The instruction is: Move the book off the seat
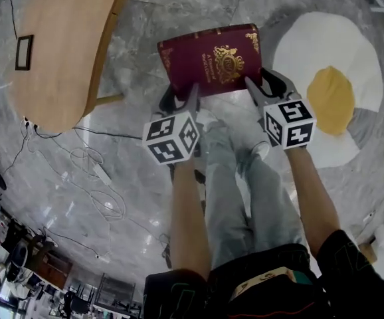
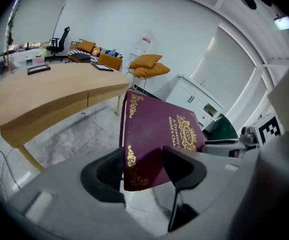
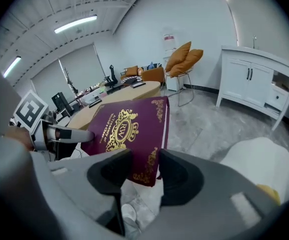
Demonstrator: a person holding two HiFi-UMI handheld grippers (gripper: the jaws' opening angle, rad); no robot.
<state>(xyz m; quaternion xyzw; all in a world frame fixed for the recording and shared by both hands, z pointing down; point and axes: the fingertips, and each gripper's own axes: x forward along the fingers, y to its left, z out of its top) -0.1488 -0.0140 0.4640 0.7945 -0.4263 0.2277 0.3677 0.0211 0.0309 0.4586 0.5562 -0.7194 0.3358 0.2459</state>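
Book (image 1: 212,62) is airborne over the floor, just right of the bench (image 1: 59,45). Left gripper (image 1: 181,98) and right gripper (image 1: 266,85) each clamp a near corner. The long axis runs gripper to gripper. Left side is nearer the bench, the likely set-down.

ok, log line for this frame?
book: held in air over floor | left gripper: jaws shut on book | right gripper: jaws shut on book
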